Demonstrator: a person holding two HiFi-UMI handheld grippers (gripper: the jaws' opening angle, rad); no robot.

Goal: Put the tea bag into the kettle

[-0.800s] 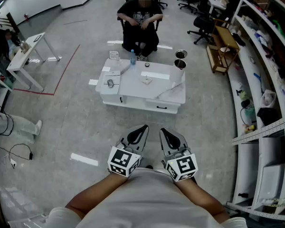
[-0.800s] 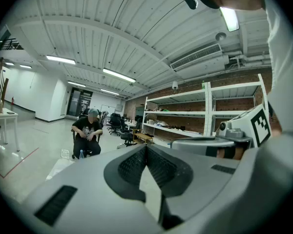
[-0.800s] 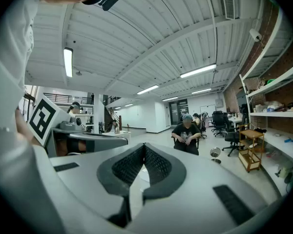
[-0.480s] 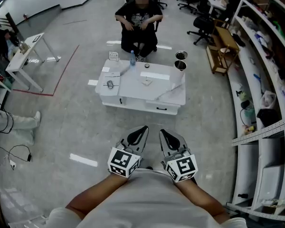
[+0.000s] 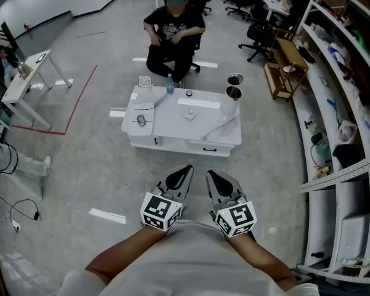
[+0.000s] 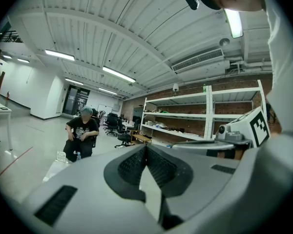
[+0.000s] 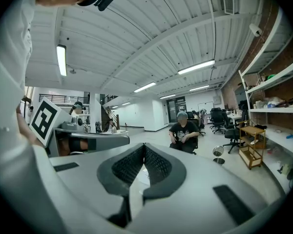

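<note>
Tea bag [image 5: 190, 113], as far as so small a thing can be read, is the pale packet lying near the middle of the low white table [image 5: 169, 128], at 12 o'clock from both grippers and well apart from them. Two round metal pots, one [image 5: 234, 92] by the table's far right corner and one [image 5: 235, 79] just beyond it, sit at about 1 o'clock; whether the nearer one stands on the table or on the floor cannot be told.

The left gripper [image 5: 185, 169] and the right gripper [image 5: 211, 174] are held low and close to the person's body, side by side, both pointing toward 12 o'clock with their tips leaning slightly toward each other. Each gripper view shows the ribbed pads pressed together at the tips with nothing between them. The marker cubes [image 5: 160, 209] [image 5: 235, 217] sit at the rear of the grippers, and bare forearms [image 5: 120, 251] run back toward 6 o'clock.

On the table, a bottle [image 5: 171, 86] stands at the far edge, a small dark object [image 5: 140, 119] lies toward the left side, and a white strip [image 5: 198, 103] lies just beyond the packet. A person [image 5: 172, 32] sits on a chair behind the table at 12 o'clock.

The floor is grey, with a red tape line [image 5: 80, 97] at 10 o'clock and a white strip [image 5: 107, 216] at 9 o'clock. A white desk [image 5: 24, 82] stands at far left, long white shelves [image 5: 333, 110] curve along the right side, and a wooden cart [image 5: 283, 66] and black office chairs [image 5: 259, 36] stand at 1 o'clock.
</note>
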